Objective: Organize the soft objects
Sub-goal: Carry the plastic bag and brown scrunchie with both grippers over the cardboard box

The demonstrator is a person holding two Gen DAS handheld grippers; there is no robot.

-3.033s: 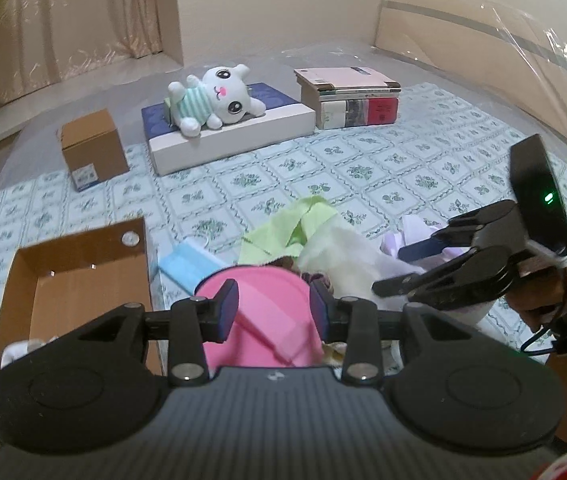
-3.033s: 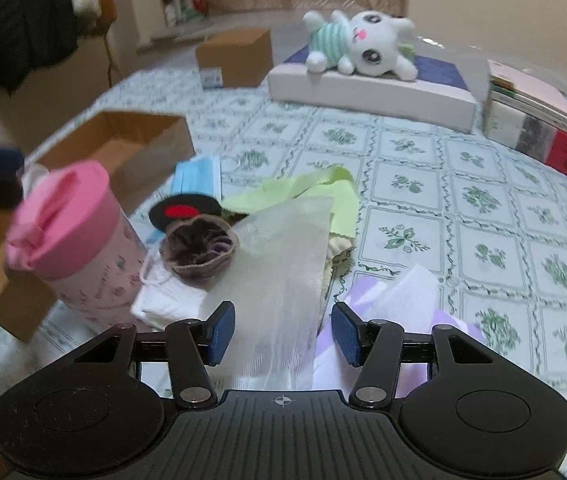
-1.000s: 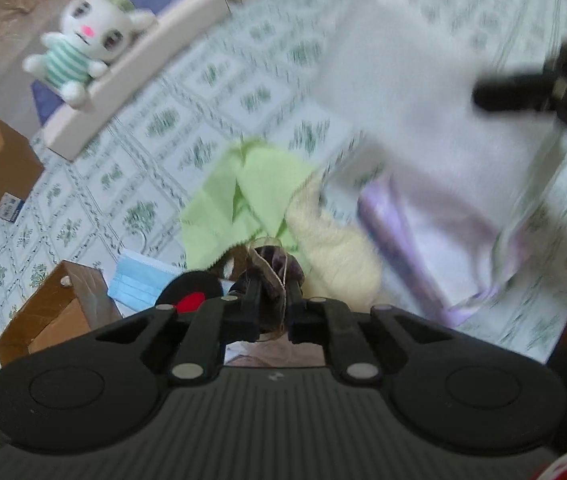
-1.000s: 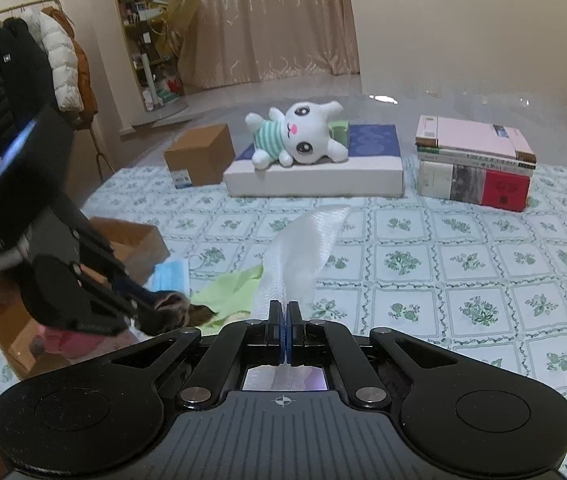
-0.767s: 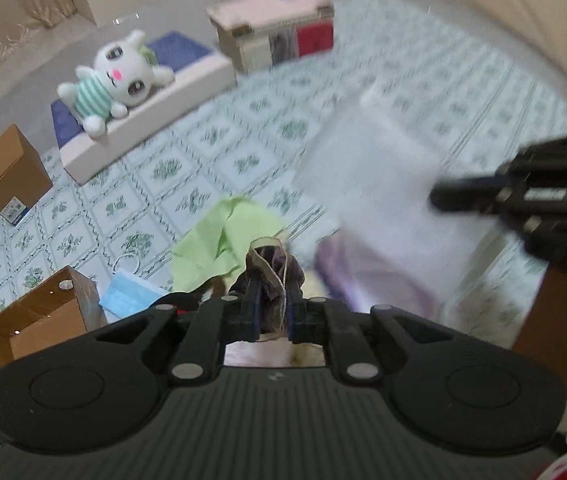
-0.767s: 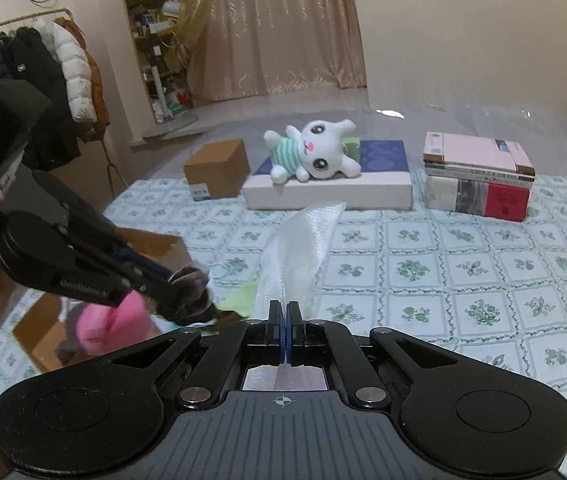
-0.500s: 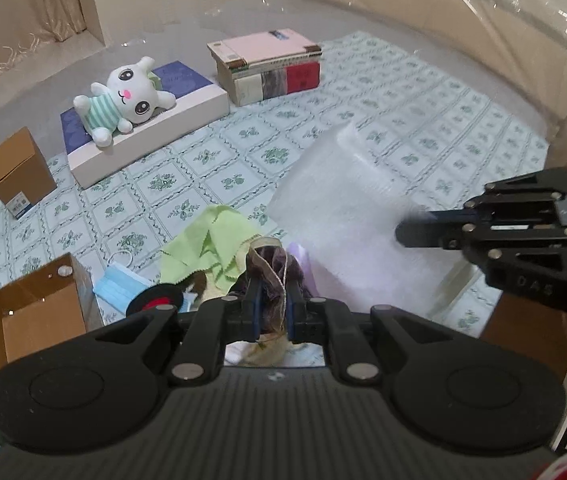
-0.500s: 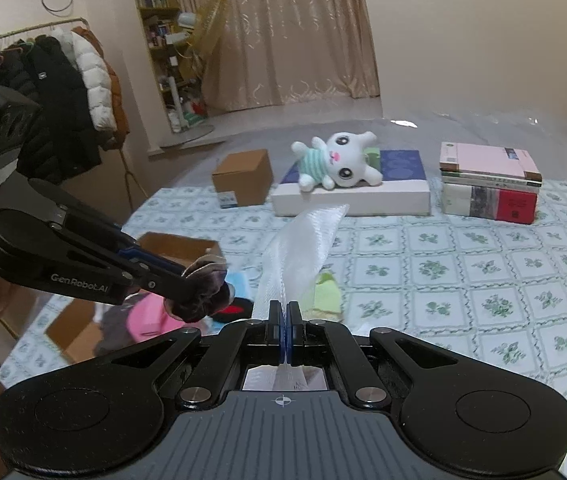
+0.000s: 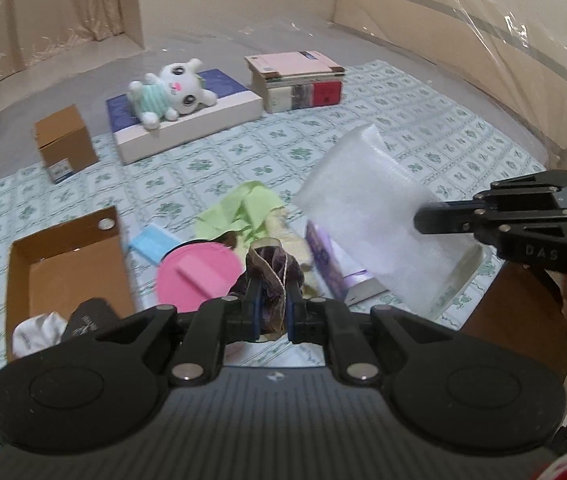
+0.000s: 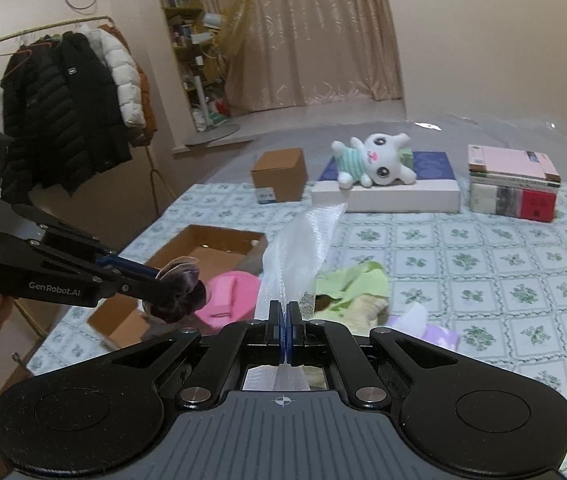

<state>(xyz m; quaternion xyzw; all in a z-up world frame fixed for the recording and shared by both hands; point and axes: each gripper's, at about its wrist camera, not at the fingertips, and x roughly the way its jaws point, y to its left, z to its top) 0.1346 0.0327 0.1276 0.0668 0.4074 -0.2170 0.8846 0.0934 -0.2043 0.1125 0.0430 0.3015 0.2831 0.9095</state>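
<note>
Aloft, left gripper (image 9: 270, 307) pinching purple scrunchie (image 9: 273, 270), right gripper (image 10: 285, 334) clamping white mesh (image 10: 303, 256).

Two wrist fisheyes, both raised over the patterned bed cover, angled down.
Left wrist view looks along its left gripper (image 9: 270, 307) toward the plush rabbit (image 9: 171, 91) and book stack (image 9: 295, 80), right gripper (image 9: 427, 220) at its right edge. Right wrist view faces the same rabbit, books and open cardboard box (image 10: 203, 256), plus the curtain beyond.

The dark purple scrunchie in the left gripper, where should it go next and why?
Probably left and down over the open cardboard box. The left gripper is shut on the dark purple scrunchie, lifted above the pile, and the box already holds soft items like the white sock.
</note>
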